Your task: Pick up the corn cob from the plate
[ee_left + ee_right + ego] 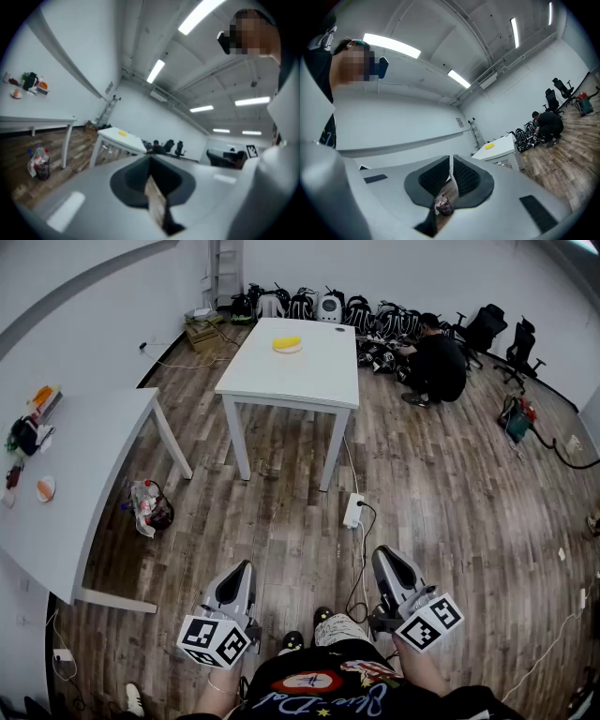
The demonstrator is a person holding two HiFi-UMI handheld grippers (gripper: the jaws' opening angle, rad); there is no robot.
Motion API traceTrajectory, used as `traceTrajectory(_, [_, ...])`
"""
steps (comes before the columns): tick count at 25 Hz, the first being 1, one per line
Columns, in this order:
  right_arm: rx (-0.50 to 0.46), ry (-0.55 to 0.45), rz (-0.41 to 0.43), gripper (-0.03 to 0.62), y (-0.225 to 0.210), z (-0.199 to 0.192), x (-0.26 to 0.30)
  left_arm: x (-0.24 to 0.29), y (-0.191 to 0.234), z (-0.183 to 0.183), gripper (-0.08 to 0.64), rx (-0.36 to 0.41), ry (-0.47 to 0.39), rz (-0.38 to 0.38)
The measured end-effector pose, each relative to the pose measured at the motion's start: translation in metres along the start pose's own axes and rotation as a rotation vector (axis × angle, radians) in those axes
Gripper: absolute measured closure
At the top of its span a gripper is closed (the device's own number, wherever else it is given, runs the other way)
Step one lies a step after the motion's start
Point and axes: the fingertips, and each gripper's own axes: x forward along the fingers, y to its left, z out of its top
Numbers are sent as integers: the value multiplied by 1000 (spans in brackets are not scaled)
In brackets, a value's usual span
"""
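Both claws are pinched shut with nothing in them. The left gripper and the right gripper are held level at my waist and point ahead over the wood floor.

The corn cob lies on its plate on the white table, straight ahead and well apart from both claws. It sits on the far half of the top, nearer the back edge than the front. The whole walk is still to make.

Long axis: the cob reads wider than deep, so probably crosswise to my line of approach. It is too small from here to be sure.

Nearer hand: the cob stands a little left of my midline, so the left claw is slightly better lined up, though the difference is small.

Room: there is open floor up to the table's near edge. A power strip and its cable lie by the near right leg and could trip me. A bag sits beside the second table on my left. A person crouches beyond the table's right side. Because the cob sits deep, I judge a reach across the top or a step along the left flank is needed.
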Motion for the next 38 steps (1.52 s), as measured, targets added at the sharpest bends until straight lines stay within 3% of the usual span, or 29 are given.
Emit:
traceTrajectory(4, [-30,23,-35,574,-21,2,6,19,3,7,572,-7,-10,-20])
traceTrajectory(9, [-60,-32,-42,574,-72,28,49,61,16,14,572,33,-2,-12])
traceTrajectory(18, [-40,-57,54,574,-175,70,164,229,34,67,572,101,-64,-9])
traceTrajectory(25, [-13,-34,92,574,-243,75,236,328,49,86,572,144,-64,-25])
traceTrajectory(30, [-7,-6,103,574,-279,77,310,396,98,105,572,149,-52,7])
traceTrajectory(38, [-38,-57,65,574,-326,107,470,526,189,168,572,161,-42,-87])
